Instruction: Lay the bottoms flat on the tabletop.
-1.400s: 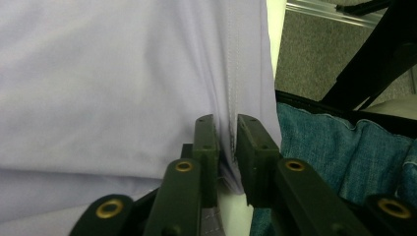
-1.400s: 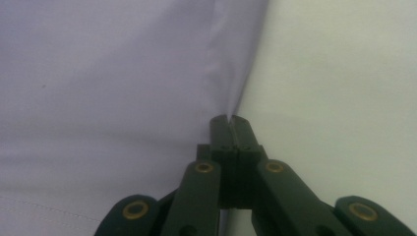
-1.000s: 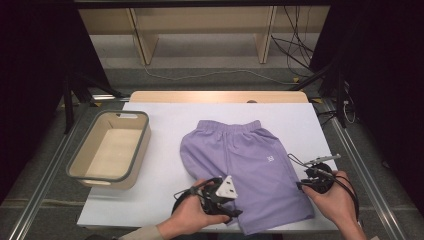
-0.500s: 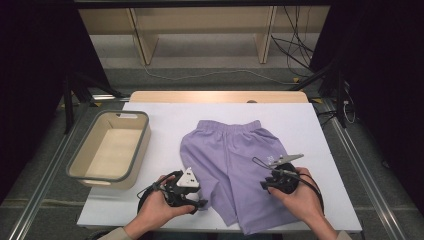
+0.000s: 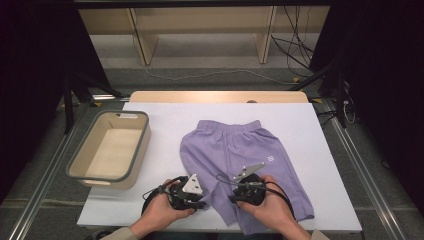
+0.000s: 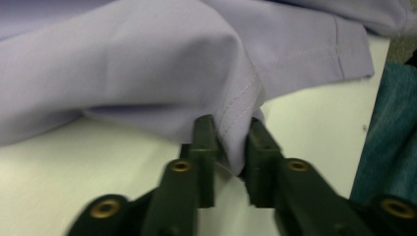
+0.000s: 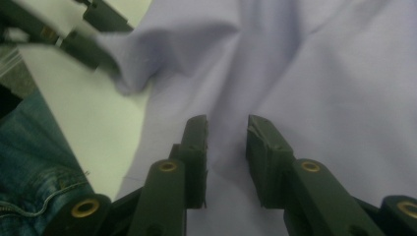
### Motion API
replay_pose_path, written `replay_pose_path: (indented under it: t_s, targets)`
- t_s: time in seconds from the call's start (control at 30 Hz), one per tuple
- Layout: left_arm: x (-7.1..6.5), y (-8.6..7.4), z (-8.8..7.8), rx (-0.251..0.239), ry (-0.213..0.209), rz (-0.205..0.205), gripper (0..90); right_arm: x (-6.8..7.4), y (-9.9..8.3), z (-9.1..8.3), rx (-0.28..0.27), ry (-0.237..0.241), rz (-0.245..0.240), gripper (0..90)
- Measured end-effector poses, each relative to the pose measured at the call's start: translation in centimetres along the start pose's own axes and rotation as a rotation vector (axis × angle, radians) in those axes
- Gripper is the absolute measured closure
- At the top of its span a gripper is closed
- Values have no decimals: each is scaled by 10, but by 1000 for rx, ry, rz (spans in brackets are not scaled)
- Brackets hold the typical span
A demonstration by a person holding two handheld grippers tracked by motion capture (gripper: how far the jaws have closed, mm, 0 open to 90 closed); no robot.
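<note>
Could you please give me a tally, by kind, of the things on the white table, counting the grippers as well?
Shorts, purple: 1
Bin, beige with a grey rim: 1
Grippers, left gripper and right gripper: 2
Total: 4

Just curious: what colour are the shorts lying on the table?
Light purple fabric shorts, plain lilac; the high view shows it best.
</note>
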State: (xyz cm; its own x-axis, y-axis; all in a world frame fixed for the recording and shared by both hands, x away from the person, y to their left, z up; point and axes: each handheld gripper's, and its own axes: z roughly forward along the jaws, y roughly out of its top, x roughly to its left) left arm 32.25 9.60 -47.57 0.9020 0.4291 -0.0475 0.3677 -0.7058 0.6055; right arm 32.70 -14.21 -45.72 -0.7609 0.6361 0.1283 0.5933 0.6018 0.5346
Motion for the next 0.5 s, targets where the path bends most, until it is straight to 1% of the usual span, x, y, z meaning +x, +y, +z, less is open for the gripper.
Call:
replay_pose_path:
  t_s: [0.03,0.07,0.1,0.13,0.17,0.2,0.23,0.3,0.4,0.5]
  targets:
    - [1,0,-4,-3,-1,-7,827,3,0,2,11,11,3,705]
    - [2,0,-8,-8,-2,-15,859,4,0,4,15,13,-14,705]
    - [3,-1,-12,-14,-6,-30,880,6,0,5,25,21,-9,706]
    - [3,-1,-16,-10,-9,-36,885,7,0,7,25,23,-22,706]
    - [3,-2,-20,-21,-10,-50,886,8,-1,8,25,31,-21,707]
    - [3,-3,-23,-20,-11,-53,888,9,-1,8,26,41,-24,706]
    - [3,-5,-26,-22,-8,-53,887,10,-2,8,31,53,-14,706]
    - [2,-9,-32,-21,-7,-60,887,12,-4,10,25,56,-29,705]
    - [2,-16,-42,-31,-1,-74,887,14,-3,11,29,78,-20,700]
    - [4,-25,-51,-43,5,-112,886,16,-4,14,33,75,-28,686]
